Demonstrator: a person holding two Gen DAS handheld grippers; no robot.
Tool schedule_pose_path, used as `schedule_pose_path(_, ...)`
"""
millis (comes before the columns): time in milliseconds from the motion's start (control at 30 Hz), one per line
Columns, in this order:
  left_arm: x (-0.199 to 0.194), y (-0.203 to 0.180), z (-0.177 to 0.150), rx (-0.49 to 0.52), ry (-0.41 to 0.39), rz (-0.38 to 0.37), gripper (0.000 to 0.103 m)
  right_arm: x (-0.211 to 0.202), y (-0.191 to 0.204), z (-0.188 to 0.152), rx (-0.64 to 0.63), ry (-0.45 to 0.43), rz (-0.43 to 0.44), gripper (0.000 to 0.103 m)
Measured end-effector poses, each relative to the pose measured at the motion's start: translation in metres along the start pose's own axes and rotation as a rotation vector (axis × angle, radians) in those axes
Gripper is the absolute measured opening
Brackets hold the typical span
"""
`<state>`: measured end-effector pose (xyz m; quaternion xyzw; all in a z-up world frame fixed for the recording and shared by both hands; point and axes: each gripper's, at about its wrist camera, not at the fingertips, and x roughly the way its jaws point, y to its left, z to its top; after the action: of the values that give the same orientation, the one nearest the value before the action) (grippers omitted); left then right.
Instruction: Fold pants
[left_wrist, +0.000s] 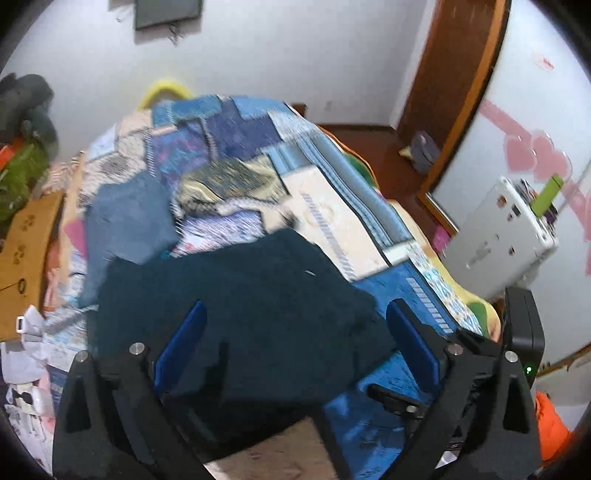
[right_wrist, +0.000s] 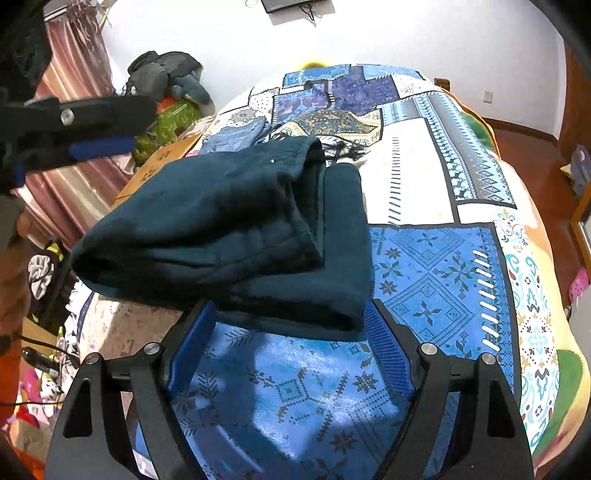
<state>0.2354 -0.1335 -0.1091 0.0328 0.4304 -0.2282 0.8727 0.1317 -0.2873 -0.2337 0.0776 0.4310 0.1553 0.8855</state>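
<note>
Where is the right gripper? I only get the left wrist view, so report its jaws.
Observer: The right gripper is open. Its pads press nothing, and the near edge of the folded pants lies at its fingertips.
Operator: Describe the fold.
Observer: The upper layer stops short, leaving a strip of the lower layer bare on the right.
Operator: Report what hangs at the far left.
Observer: A pink curtain.

Left gripper (left_wrist: 295, 332) jaws wide apart, blue pads (left_wrist: 413, 343) clear of cloth. Dark teal folded pants (left_wrist: 236, 295) lie between and beyond them on patchwork bedspread (left_wrist: 332, 206). Blue jeans (left_wrist: 125, 221) just past pants, far left. White device (left_wrist: 498, 236) right. Frame blurred.
</note>
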Motion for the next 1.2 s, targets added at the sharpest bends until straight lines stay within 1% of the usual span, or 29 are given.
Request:
schedule_pose_path(33,-0.003,0.008,0.003,-0.011,-0.016,0.019,0.099,0.001,0.0,0.0,-0.001,0.0,-0.001,0.08)
schedule_pose_path(100,-0.01,0.032,0.01,-0.032,-0.055,0.091,0.101,0.001,0.0,0.001,-0.003,-0.002,-0.003,0.08)
schedule_pose_path(200,-0.006,0.067,0.019,-0.047,-0.068,0.174,0.102,0.002,0.0,0.003,-0.006,-0.003,-0.006,0.08)
schedule_pose_path(267,0.006,0.098,0.027,-0.074,-0.045,0.23,0.102,0.003,0.001,0.004,-0.01,-0.001,-0.011,0.08)
schedule_pose_path(333,0.023,0.129,0.033,-0.097,0.001,0.278,0.102,0.003,0.001,0.005,-0.012,0.0,-0.017,0.08)
schedule_pose_path(467,0.061,0.175,0.036,-0.111,0.086,0.385,0.102,0.006,0.001,0.008,-0.013,0.005,-0.027,0.08)
schedule_pose_path(533,0.086,0.198,0.034,-0.123,0.145,0.429,0.102,0.008,0.0,0.01,-0.01,0.009,-0.032,0.08)
schedule_pose_path(633,0.115,0.217,0.022,-0.129,0.222,0.451,0.102,0.01,0.0,0.012,-0.009,0.014,-0.04,0.08)
schedule_pose_path(700,0.13,0.219,0.013,-0.109,0.265,0.456,0.102,0.01,0.0,0.012,-0.008,0.017,-0.043,0.08)
schedule_pose_path(767,0.144,0.217,-0.001,-0.069,0.309,0.455,0.102,0.011,0.0,0.013,-0.008,0.02,-0.046,0.08)
schedule_pose_path(800,0.145,0.215,-0.006,-0.054,0.31,0.461,0.102,0.011,0.0,0.013,-0.008,0.023,-0.049,0.08)
schedule_pose_path(867,0.138,0.216,-0.014,-0.067,0.293,0.461,0.102,0.011,0.0,0.013,-0.009,0.026,-0.052,0.08)
schedule_pose_path(967,0.125,0.217,-0.027,-0.08,0.295,0.466,0.103,0.008,0.0,0.016,-0.038,0.021,-0.07,0.08)
schedule_pose_path(1067,0.106,0.212,-0.045,-0.065,0.287,0.475,0.103,-0.001,-0.001,0.021,-0.053,-0.007,-0.078,0.08)
schedule_pose_path(1200,0.08,0.207,-0.067,-0.076,0.278,0.452,0.103,-0.012,-0.002,0.025,-0.055,-0.04,-0.086,0.08)
